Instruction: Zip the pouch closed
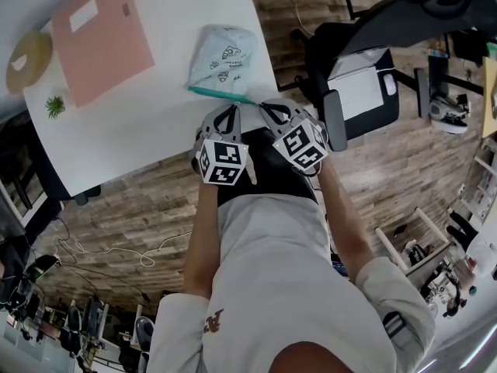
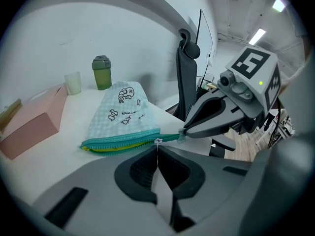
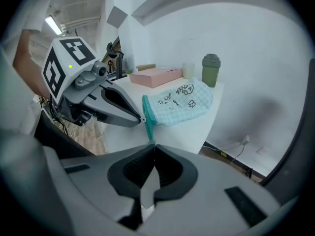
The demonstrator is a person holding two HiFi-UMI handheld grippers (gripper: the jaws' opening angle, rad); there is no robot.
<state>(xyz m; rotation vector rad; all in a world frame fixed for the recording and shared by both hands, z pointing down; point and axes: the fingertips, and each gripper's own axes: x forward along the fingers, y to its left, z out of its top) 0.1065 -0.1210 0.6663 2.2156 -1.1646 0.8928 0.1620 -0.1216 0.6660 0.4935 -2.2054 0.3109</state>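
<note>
A pale blue checked pouch (image 1: 222, 57) with cartoon prints lies at the near edge of the white table (image 1: 140, 130). Its teal zipper (image 2: 123, 143) faces me. In the left gripper view the zipper gapes to the left of the pull, showing yellow lining. My left gripper (image 2: 157, 144) is shut on the small metal zipper pull (image 2: 158, 141). My right gripper (image 3: 151, 142) is shut on the teal end of the zipper tape (image 3: 147, 124), just beyond the pouch's corner. The two grippers (image 1: 235, 106) (image 1: 265, 106) sit close together, tips almost meeting at the table edge.
A pink box (image 1: 101, 37) lies on the table's left part, with a tape roll (image 1: 29, 57) and a small plant (image 1: 54, 106) beyond it. A green bottle (image 2: 102, 73) and a cup (image 2: 73, 82) stand at the back. A black office chair (image 1: 357, 76) stands right of the table.
</note>
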